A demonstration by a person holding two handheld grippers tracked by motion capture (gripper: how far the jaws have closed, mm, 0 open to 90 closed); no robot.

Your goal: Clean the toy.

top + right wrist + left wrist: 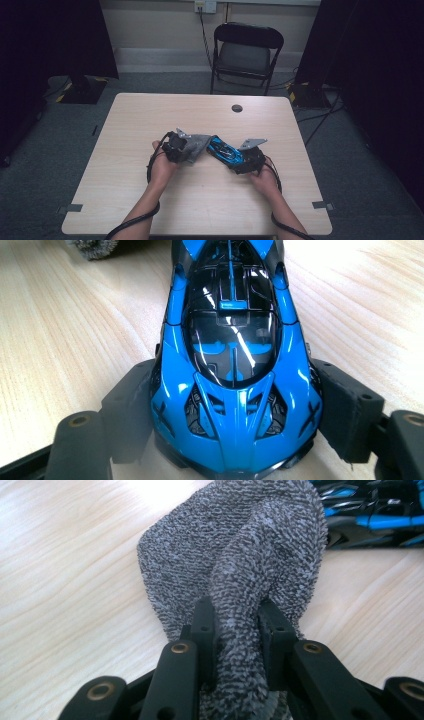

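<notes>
A grey terry cloth (240,555) is bunched between the jaws of my left gripper (235,625), which is shut on a fold of it. In the high view that gripper (186,150) sits left of centre with the cloth (200,144) draping to its right. A blue and black toy car (232,365) lies on the table with my right gripper (235,425) closed on its sides, pads against the bodywork. Seen from above, the car (223,150) points up-left toward the cloth, and the right gripper (239,161) holds its near end. The cloth's far edge lies next to the car (370,515).
The light wooden table (150,120) has a round grommet hole (237,108) near its far edge. A black folding chair (245,52) stands beyond the table. Dark stands and cables flank both sides on the floor.
</notes>
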